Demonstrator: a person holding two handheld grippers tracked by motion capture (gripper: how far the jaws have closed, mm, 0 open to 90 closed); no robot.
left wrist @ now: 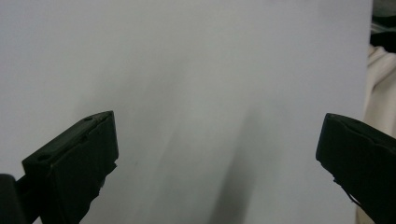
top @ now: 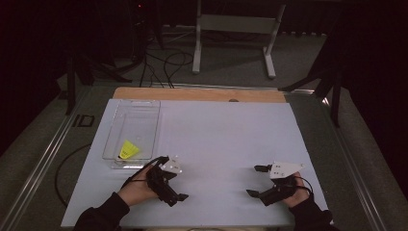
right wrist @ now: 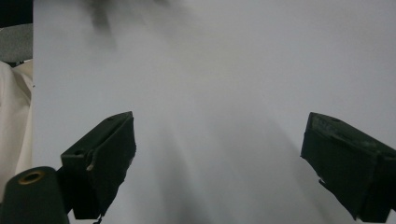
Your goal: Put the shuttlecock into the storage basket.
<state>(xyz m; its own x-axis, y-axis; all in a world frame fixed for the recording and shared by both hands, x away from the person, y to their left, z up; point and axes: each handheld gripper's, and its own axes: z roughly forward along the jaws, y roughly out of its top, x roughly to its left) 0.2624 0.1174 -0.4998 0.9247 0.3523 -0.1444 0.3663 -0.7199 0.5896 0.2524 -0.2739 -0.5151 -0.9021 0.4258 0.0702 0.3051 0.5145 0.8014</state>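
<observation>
The small yellow cone-shaped toy (top: 128, 150) lay inside the clear plastic box (top: 144, 107) on the white desk (top: 226, 134) (both grippers' fingers wide open, holding nothing), so the left gripper (top: 171, 178) should reach in slowly and pinch it gently.

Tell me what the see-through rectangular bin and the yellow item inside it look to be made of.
The clear rectangular bin looks like glossy rigid plastic: the white table sheet shows through its walls and its rim catches light. The small yellow cone-shaped item seems matte with a pale tip, perhaps plastic or foam; it is too small to tell.
</observation>
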